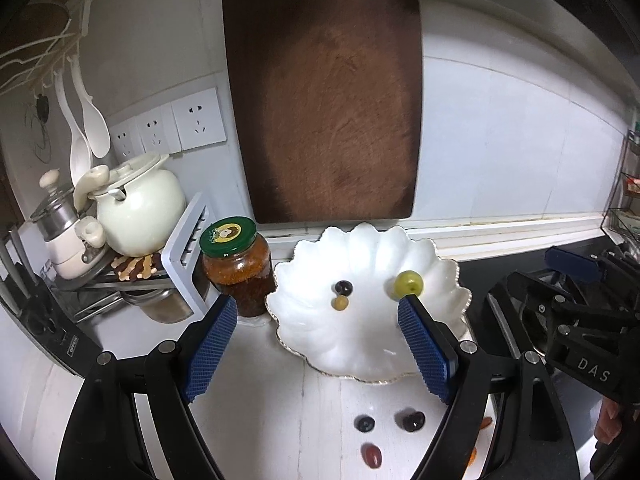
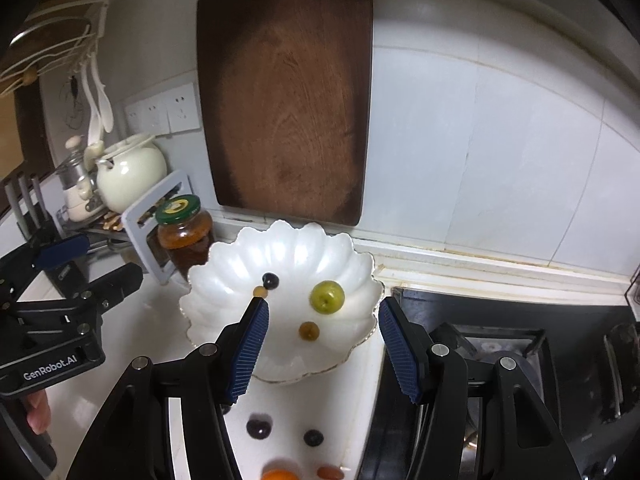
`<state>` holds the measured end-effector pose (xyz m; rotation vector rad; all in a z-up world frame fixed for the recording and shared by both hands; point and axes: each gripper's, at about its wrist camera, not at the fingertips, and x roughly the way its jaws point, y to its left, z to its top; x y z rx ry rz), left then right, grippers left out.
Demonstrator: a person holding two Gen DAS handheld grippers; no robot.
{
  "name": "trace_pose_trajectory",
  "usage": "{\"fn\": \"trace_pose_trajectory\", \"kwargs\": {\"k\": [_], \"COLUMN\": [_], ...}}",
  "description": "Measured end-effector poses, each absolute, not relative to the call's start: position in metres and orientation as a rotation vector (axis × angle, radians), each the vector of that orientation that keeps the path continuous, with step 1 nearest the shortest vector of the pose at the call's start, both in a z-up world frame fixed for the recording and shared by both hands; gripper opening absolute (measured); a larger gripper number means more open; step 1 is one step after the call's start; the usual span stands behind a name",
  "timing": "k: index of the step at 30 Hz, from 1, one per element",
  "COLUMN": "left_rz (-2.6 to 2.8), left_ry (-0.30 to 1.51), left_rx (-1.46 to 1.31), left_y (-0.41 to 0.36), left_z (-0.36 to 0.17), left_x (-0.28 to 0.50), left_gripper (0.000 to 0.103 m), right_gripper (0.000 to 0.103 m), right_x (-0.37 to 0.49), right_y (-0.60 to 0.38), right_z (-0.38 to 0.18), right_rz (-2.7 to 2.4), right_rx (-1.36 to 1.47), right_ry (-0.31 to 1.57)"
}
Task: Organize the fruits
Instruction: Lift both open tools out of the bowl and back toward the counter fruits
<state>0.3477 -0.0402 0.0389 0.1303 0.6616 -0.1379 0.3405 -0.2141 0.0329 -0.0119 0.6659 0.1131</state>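
Observation:
A white scalloped plate [image 1: 360,240] [image 2: 296,248] stands on the white counter by the wall. It holds a green fruit [image 1: 409,284] [image 2: 327,297], a dark grape [image 1: 343,287] [image 2: 270,280], a small yellow fruit [image 1: 341,303] [image 2: 259,291] and a brown fruit [image 2: 309,331]. In front of the plate lie two dark grapes [image 1: 365,424] [image 1: 413,421], a red date [image 1: 371,456] and an orange fruit [image 2: 278,474]. My left gripper [image 1: 317,299] hangs open above the plate's near side, holding nothing. My right gripper [image 2: 322,302] is also open and empty, over the plate's right part.
A brown cutting board [image 1: 324,96] leans on the tiled wall behind the plate. A green-lidded jar [image 1: 236,264] stands left of the plate, beside a rack with a white pot [image 1: 136,208]. A black stove [image 2: 500,344] lies to the right.

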Motion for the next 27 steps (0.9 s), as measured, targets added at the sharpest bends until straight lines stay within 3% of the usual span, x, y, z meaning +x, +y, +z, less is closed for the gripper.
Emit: {"fn": "trace_pose_trajectory", "kwargs": {"k": [7,10,27], "left_rz": [-0.173,-0.175,-0.16], "left_ry": [0.649,0.634,0.635], "left_rx": [0.117,0.134,0.188], "left_y": [-0.035,-0.035,-0.027], "left_z": [0.042,0.043,0.019], "left_x": [0.322,0.312,0.267], "left_gripper": [0.084,0.084,0.091], "right_gripper": [0.059,0.065,0.065], "right_x": [0.313,0.302,0.26], "right_y": [-0.209,-0.207,-0.194], "right_z": [0.039,0.04,0.012], "right_rz": [0.111,0.112,0.125], "right_rx": [-0.032,-0.043,-0.079], "right_ry": [0.629,0.62,0.658]}}
